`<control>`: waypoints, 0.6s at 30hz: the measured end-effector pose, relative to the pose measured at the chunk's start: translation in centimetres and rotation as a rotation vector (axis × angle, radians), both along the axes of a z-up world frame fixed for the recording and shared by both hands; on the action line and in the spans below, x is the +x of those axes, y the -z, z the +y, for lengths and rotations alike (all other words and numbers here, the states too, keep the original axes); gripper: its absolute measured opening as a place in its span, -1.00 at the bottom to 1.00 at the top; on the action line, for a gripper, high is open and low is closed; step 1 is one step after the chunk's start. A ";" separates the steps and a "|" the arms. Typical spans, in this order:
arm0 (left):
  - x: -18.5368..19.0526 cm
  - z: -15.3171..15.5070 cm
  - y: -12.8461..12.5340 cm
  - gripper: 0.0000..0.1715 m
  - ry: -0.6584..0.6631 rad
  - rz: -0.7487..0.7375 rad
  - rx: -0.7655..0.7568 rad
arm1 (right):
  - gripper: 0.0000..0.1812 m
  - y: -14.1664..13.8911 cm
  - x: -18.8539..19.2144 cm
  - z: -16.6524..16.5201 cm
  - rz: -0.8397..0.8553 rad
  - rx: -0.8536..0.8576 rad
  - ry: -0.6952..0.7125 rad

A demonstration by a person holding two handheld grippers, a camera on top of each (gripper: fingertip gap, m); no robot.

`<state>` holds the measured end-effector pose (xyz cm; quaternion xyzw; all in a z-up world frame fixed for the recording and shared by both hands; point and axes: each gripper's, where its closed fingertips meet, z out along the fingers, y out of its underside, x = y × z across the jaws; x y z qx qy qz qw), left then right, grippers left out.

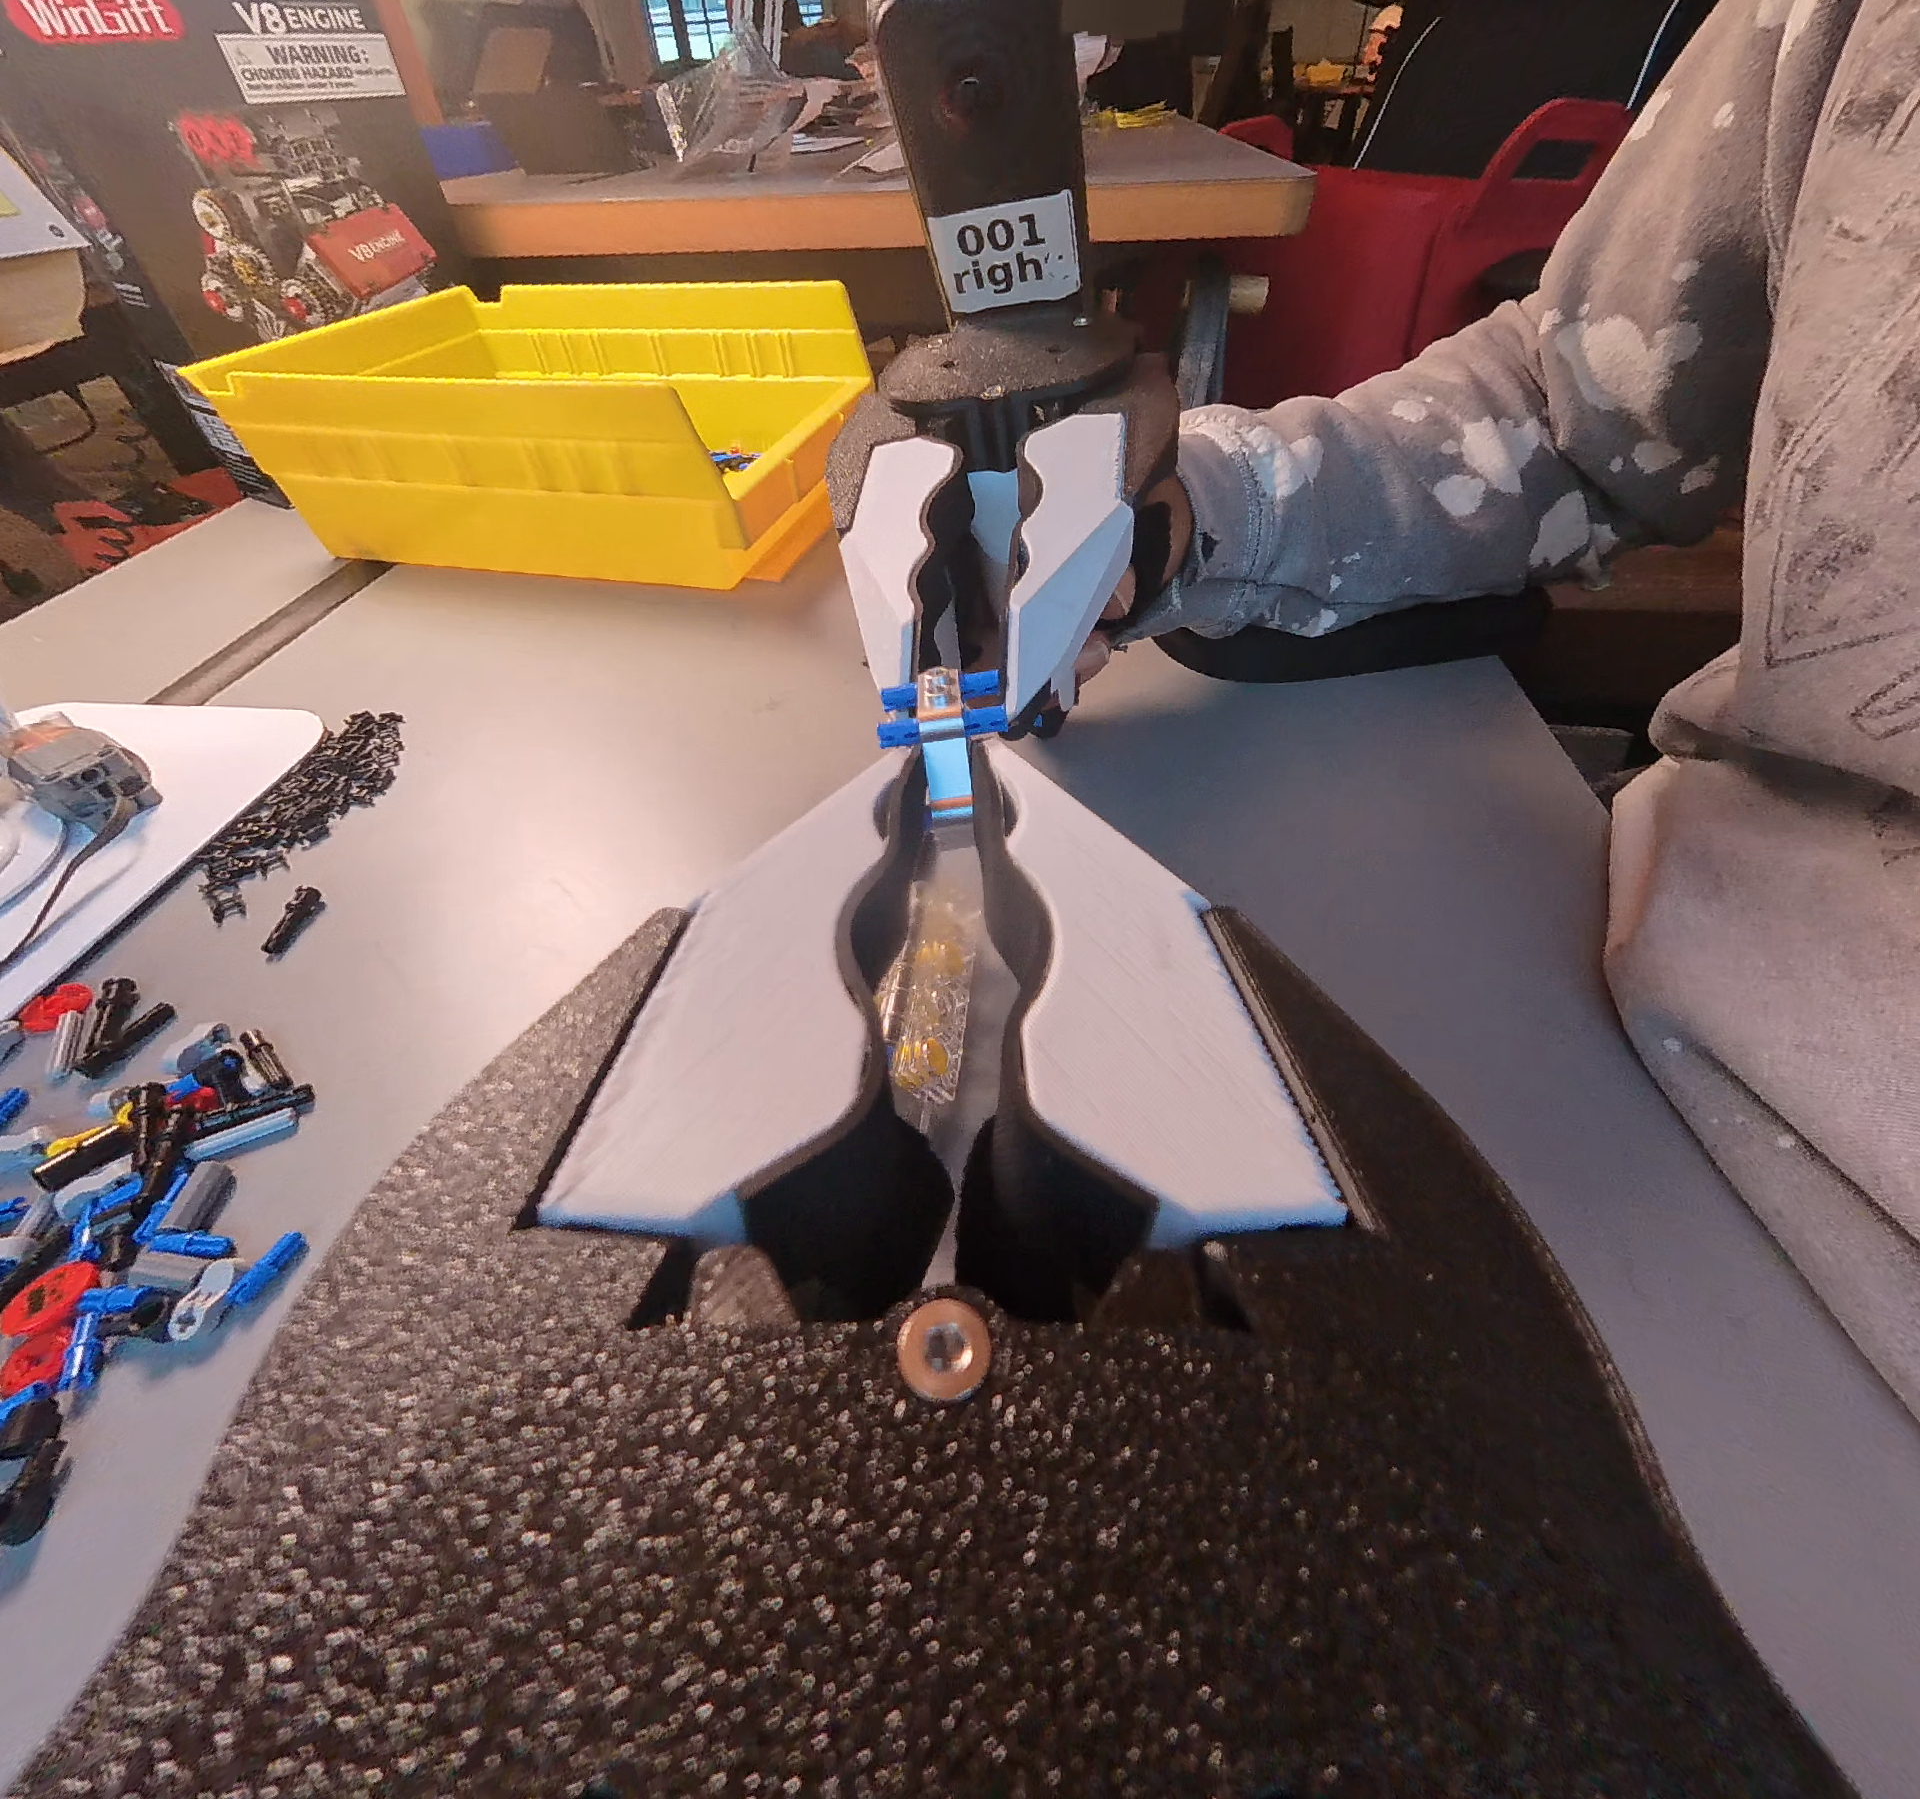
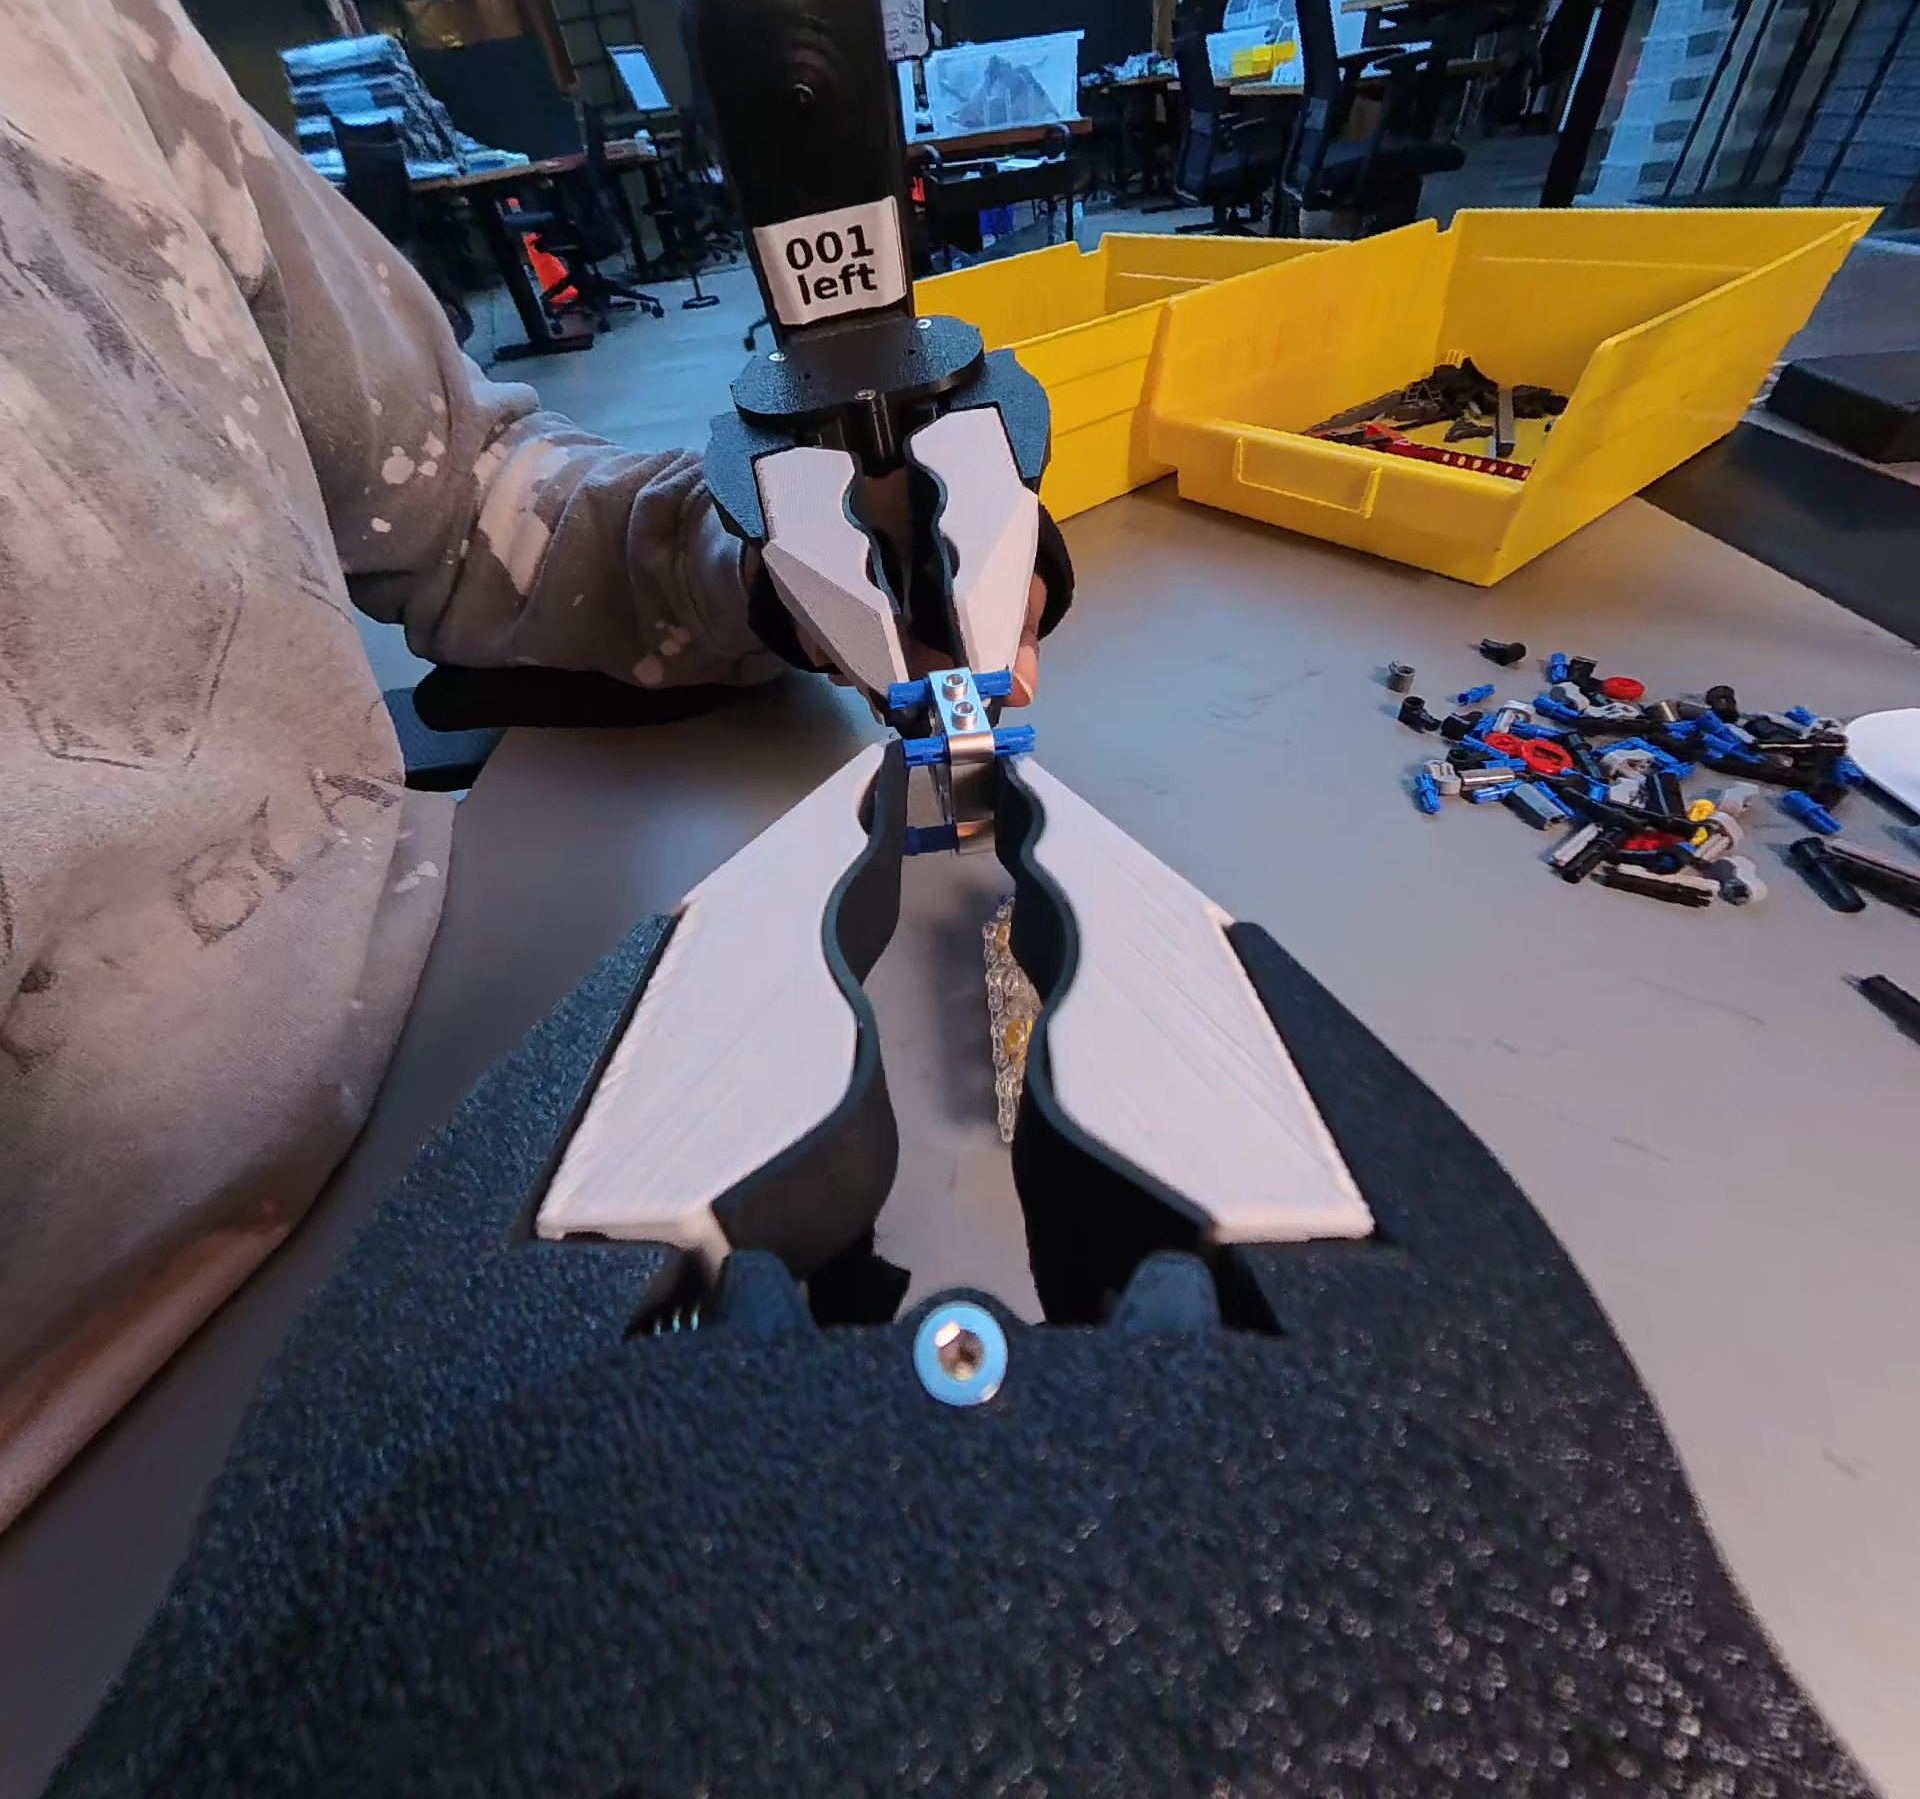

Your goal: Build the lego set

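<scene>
Tongs, left (image 1: 948, 793) and right (image 2: 951, 793), both clamped on grey beam (image 1: 940, 747); yellow bins (image 2: 1455, 378) beyond.

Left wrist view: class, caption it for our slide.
Left gripper and right gripper both pinch a grey beam with blue pins above a grey table.

White tongs (image 1: 948, 762), blue-and-grey piece (image 1: 943, 721), yellow bins (image 2: 1455, 399), grey table (image 2: 1299, 1074).

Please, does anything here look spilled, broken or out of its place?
Nothing looks damaged. Both the left gripper and the right gripper clamp one small grey piece with blue pins above the table. The only untidy spots are loose small parts and a heap of black pins, outside the yellow bins.
</scene>
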<state>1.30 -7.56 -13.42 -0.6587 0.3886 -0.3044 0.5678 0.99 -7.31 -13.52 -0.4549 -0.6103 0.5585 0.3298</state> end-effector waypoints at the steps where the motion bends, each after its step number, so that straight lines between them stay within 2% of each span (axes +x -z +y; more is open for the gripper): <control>1: -0.1 0.1 -0.1 -0.93 -0.006 -0.012 -0.008 | -0.85 0.0 -0.1 0.1 -0.007 -0.014 -0.004; 5: -0.7 0.7 -1.5 -0.93 -0.029 -0.141 0.001 | -0.82 -1.4 -0.6 0.7 0.092 -0.038 0.047; 6: -0.9 0.8 -1.9 -0.93 -0.040 -0.162 0.011 | -0.74 -1.6 -0.6 0.7 0.107 -0.046 0.053; 10: -1.5 0.7 -3.9 -0.93 -0.049 -0.289 0.044 | -0.65 -1.7 -0.6 0.6 0.106 -0.076 0.053; 13: -0.3 0.3 -3.5 -0.93 -0.034 -0.265 0.056 | -0.74 -2.5 -0.9 -0.1 0.136 -0.094 0.050; 18: 0.0 0.3 -3.1 -0.92 -0.027 -0.247 0.030 | -0.74 -2.9 -0.5 0.1 0.108 -0.043 0.043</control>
